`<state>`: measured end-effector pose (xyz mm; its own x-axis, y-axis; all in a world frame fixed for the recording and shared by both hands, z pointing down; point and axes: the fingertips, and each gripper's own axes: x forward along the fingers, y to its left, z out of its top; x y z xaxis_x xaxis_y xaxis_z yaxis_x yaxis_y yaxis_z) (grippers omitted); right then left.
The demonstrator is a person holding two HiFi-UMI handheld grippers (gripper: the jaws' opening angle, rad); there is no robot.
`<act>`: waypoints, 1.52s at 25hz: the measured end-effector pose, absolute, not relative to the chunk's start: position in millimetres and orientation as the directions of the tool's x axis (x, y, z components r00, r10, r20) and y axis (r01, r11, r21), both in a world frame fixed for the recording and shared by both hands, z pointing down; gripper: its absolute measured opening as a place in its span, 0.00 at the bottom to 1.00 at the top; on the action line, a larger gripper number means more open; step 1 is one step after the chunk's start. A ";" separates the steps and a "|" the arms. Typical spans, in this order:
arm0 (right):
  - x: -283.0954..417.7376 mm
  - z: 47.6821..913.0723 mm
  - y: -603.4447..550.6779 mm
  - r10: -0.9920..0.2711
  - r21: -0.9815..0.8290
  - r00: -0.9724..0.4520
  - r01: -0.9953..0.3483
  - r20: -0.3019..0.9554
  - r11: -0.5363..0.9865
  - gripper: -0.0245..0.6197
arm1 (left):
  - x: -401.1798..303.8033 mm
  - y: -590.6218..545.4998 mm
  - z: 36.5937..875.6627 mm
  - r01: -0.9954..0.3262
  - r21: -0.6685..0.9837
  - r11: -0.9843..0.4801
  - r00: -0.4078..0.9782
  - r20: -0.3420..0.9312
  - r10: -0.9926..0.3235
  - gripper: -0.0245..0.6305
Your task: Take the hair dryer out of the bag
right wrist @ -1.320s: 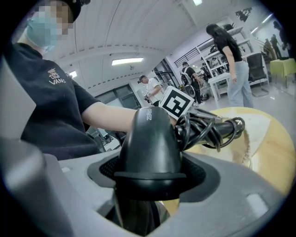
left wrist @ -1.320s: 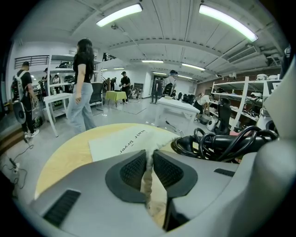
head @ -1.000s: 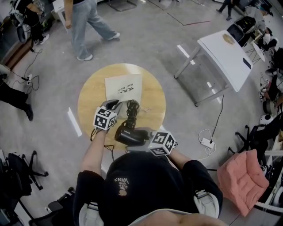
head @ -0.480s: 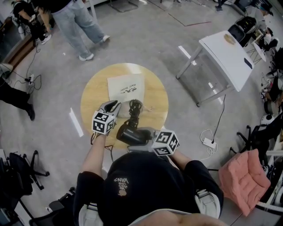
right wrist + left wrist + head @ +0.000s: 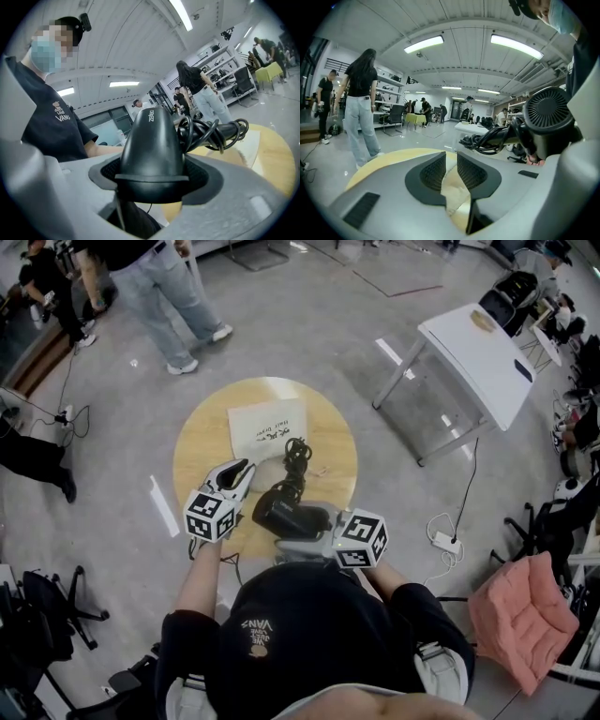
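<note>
The black hair dryer (image 5: 291, 516) hangs over the near side of the round wooden table (image 5: 202, 432), its barrel clamped in my right gripper (image 5: 294, 530). In the right gripper view the barrel (image 5: 152, 145) fills the jaws of that gripper (image 5: 154, 174), and the bundled cord (image 5: 211, 130) sticks out beyond it. The cord (image 5: 298, 457) trails toward the white paper bag (image 5: 267, 428), which lies flat at the table's far side. My left gripper (image 5: 241, 469) hovers left of the dryer; in its own view this gripper (image 5: 449, 171) shows a narrow gap with nothing in it. The dryer's rear grille (image 5: 546, 117) shows at the right.
A person in jeans (image 5: 159, 287) walks beyond the table. A white rectangular table (image 5: 483, 352) stands at the back right. A power strip with cables (image 5: 441, 541) lies on the floor to the right, and a pink cushion (image 5: 520, 615) sits further right.
Both grippers have risen, and the dryer has come up with the right one, its cord lifting off the table. The person in the background has walked further left.
</note>
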<state>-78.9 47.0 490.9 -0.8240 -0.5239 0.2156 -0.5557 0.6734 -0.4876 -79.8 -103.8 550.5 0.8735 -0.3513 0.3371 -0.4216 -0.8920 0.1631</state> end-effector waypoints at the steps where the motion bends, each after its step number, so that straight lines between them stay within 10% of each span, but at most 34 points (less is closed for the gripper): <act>1: -76.5 487.1 44.7 -0.534 -0.482 -0.819 -0.562 0.209 0.673 0.58 | -80.7 -101.5 542.2 -0.413 0.157 -0.897 0.880 0.322 -0.348 0.17; 38: -27.8 417.7 17.6 -0.766 -0.567 -0.641 -0.615 -0.044 0.548 0.59 | -112.9 -24.8 454.9 -0.467 0.167 -0.869 0.884 0.132 -0.449 0.08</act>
